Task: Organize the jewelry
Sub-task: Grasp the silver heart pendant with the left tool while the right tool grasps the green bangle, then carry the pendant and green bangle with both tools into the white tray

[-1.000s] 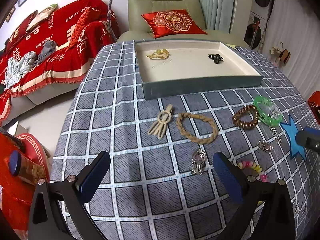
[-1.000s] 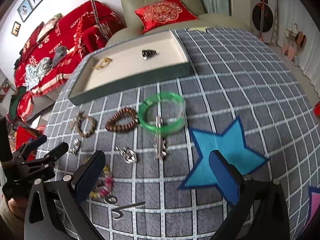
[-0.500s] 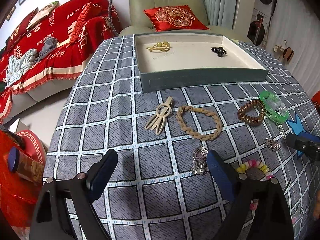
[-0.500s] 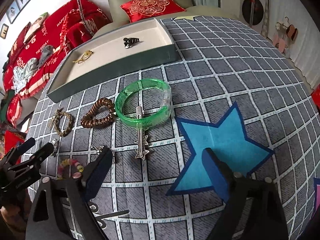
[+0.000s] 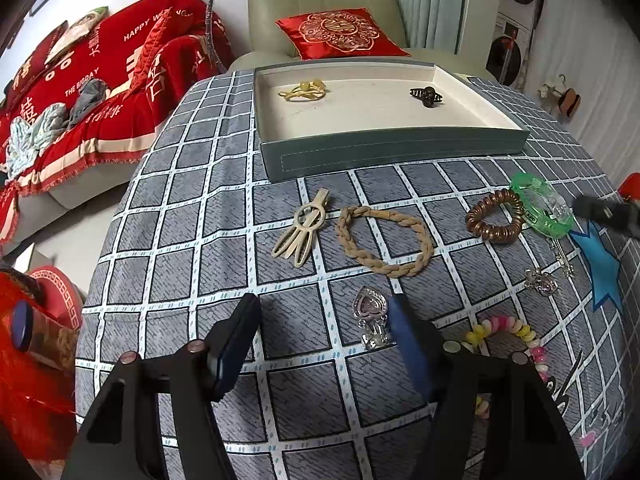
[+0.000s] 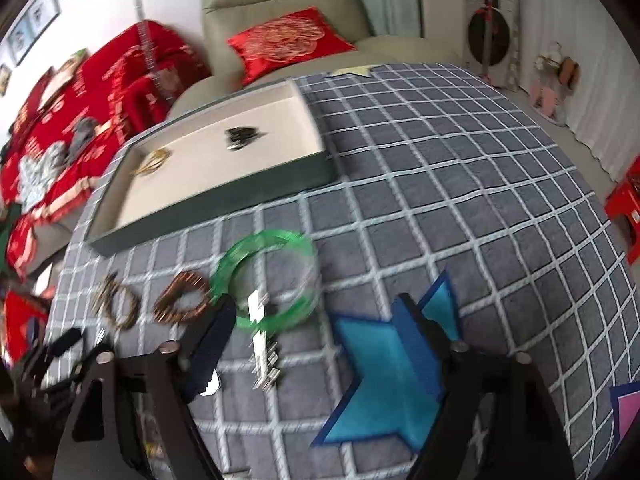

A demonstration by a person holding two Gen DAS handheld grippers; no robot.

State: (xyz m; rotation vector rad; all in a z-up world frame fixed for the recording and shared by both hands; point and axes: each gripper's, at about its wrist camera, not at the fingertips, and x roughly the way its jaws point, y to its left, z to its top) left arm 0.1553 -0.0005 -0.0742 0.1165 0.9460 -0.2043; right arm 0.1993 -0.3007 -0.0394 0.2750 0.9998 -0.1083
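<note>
While both pairs of jaws had just been closing with nothing pressed between the pads, the left gripper [image 5: 322, 320] stood partly open over the checked grey woven cloth of the desk [image 5: 192, 240]. A silver heart-shaped pendant [image 5: 370, 314] with a pink stone lay just inside its right finger, long axis running away from the camera, not gripped. Beyond it lay a tan braided rope loop [image 5: 384, 240], a cream clip [image 5: 302, 228] with flat prongs fanned toward the camera and its narrow end pointing at the tray, a coiled brown spiral hair tie [image 5: 496, 218] and a glossy translucent green bangle [image 5: 544, 206] touching it. The shallow rectangular tray [image 5: 392, 152], grey-green outside and cream inside, held a gold piece [image 5: 304, 90] and a black claw clip [image 5: 426, 96].

The right gripper [image 6: 316, 324], likewise partly open and empty, hung over the green bangle [image 6: 266, 276] and a toothed silver barrette [image 6: 262, 348], whose long axis pointed from the camera to the bangle. This view was motion-blurred. A flat blue star patch [image 6: 380, 364] lay under its right finger.
</note>
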